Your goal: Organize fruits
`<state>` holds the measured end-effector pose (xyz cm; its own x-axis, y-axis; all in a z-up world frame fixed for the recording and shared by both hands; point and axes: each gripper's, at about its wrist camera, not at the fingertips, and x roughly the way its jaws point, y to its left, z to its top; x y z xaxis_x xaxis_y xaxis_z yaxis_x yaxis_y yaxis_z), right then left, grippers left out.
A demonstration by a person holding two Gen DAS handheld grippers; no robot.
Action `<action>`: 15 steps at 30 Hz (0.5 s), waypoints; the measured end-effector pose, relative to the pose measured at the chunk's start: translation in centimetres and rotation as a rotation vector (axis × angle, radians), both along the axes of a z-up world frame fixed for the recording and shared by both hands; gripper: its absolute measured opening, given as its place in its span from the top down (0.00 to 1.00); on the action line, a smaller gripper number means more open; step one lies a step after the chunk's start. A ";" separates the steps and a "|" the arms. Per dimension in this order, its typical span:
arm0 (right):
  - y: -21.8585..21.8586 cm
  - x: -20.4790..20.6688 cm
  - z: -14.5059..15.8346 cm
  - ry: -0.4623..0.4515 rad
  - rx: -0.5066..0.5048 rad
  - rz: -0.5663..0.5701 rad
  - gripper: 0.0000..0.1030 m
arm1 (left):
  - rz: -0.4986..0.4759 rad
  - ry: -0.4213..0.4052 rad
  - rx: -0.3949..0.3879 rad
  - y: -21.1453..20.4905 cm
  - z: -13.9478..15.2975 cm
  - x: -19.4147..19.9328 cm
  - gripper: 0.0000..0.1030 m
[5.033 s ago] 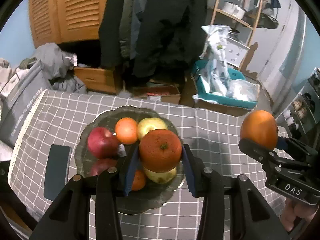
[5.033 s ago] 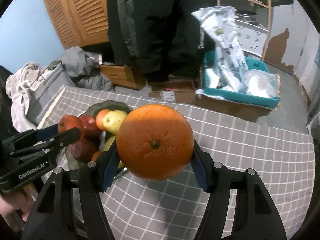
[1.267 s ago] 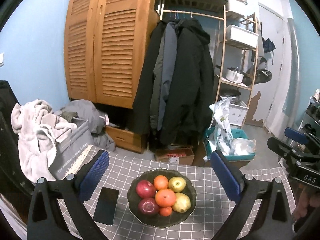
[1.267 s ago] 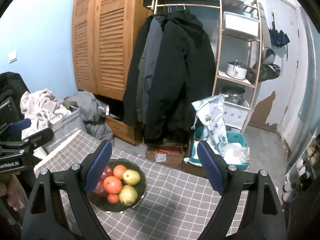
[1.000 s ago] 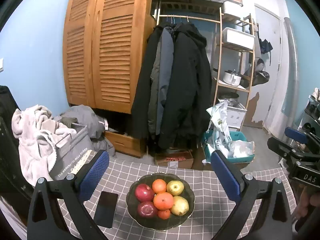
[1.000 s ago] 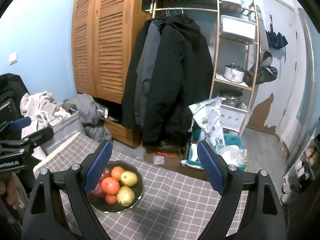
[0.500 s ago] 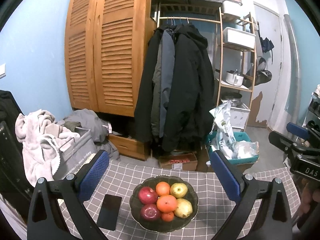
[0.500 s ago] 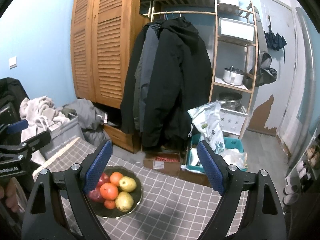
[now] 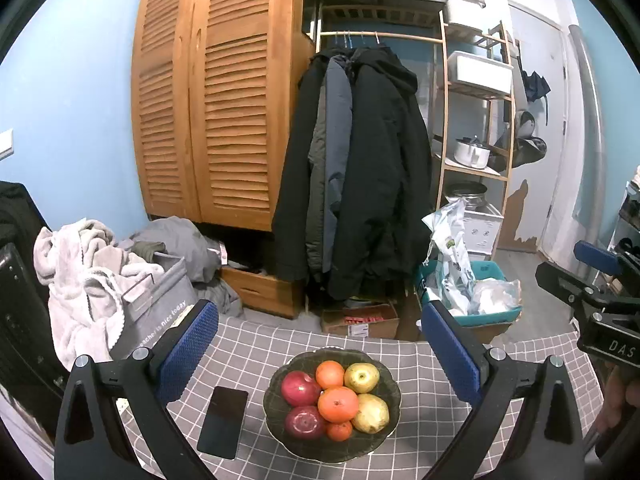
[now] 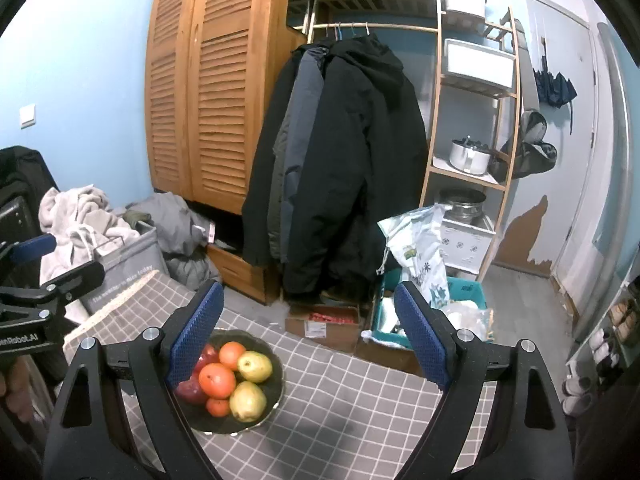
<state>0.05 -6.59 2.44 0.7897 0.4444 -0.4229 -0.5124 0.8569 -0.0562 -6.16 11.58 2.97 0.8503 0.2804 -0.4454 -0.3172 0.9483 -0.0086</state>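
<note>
A dark glass bowl (image 9: 390, 432) on the grey checked tablecloth holds several fruits: red apples (image 9: 300, 389), oranges (image 9: 338, 404) and yellow-green pears (image 9: 371, 414). The bowl also shows in the right wrist view (image 10: 276, 384) at lower left. My left gripper (image 9: 320, 350) is open and empty, held high above and behind the bowl. My right gripper (image 10: 310, 332) is open and empty, high above the table to the right of the bowl. Each gripper shows at the edge of the other's view.
A black phone (image 9: 222, 422) lies on the cloth left of the bowl. Behind the table are a wooden louvred wardrobe (image 9: 208, 120), hanging coats (image 9: 360, 208), a shelf rack (image 9: 476, 128), a teal bin with bags (image 9: 464, 292) and a laundry basket (image 9: 152, 308).
Five seconds ago each gripper held an orange close to the bowl. Both are now open and empty, raised far back. Over the last second the views only drifted slightly.
</note>
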 end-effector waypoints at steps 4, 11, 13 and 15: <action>0.0 0.0 0.0 0.002 0.000 0.000 0.16 | 0.001 -0.001 0.000 0.0 0.0 -0.1 0.01; 0.0 0.0 0.0 0.001 0.000 0.001 0.16 | 0.001 -0.002 0.000 -0.1 0.0 0.0 0.01; 0.0 -0.1 0.0 0.000 0.000 0.000 0.16 | 0.001 -0.001 -0.001 -0.1 0.0 -0.1 0.01; 0.0 -0.1 0.0 0.001 0.000 0.000 0.16 | 0.001 0.000 -0.002 -0.2 0.2 -0.1 0.01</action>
